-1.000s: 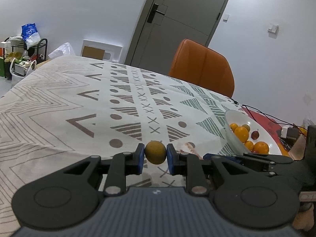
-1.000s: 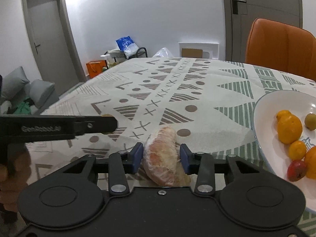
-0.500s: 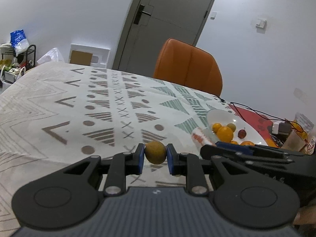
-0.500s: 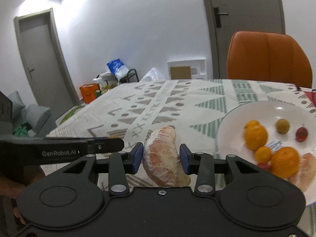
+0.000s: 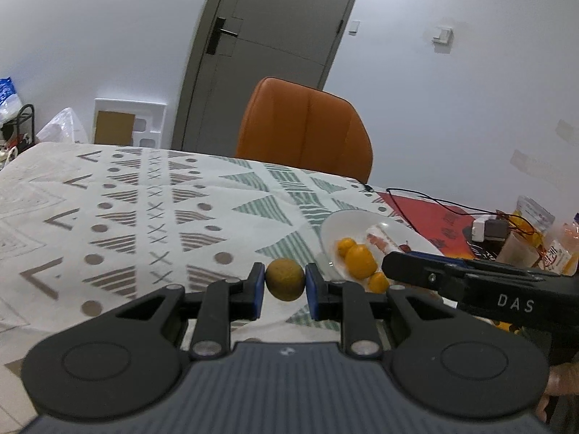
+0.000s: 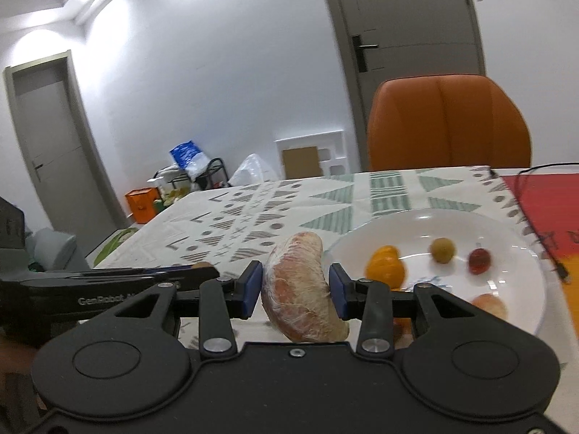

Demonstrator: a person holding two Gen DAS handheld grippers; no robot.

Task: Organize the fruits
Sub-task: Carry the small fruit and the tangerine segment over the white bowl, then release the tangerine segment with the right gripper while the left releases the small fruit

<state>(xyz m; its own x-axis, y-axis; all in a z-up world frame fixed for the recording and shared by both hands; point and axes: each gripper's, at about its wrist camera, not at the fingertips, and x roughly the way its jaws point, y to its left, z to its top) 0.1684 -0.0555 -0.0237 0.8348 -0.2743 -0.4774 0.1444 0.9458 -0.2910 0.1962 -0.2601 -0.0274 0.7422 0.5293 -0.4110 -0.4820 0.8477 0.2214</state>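
Note:
My left gripper (image 5: 284, 284) is shut on a small round yellow-green fruit (image 5: 285, 279), held above the patterned tablecloth just left of the white plate (image 5: 334, 224). My right gripper (image 6: 295, 285) is shut on a plastic-wrapped pomelo segment (image 6: 302, 289), held above the table at the plate's (image 6: 521, 253) left rim. The plate holds oranges (image 6: 385, 271), a small green fruit (image 6: 442, 249), a red fruit (image 6: 479, 261) and another pomelo piece (image 6: 490, 305). In the left wrist view the right gripper's body (image 5: 470, 285) crosses over the plate's near side.
An orange chair (image 5: 305, 128) stands behind the table's far edge. A red mat (image 5: 430, 217) with black cables, a charger and snack packets (image 5: 535, 238) lies right of the plate. The left gripper's body (image 6: 108, 282) shows at the left of the right wrist view.
Both grippers have lifted and swung right toward the plate with their fruits still held. The plate now sits closer and more central in both views.

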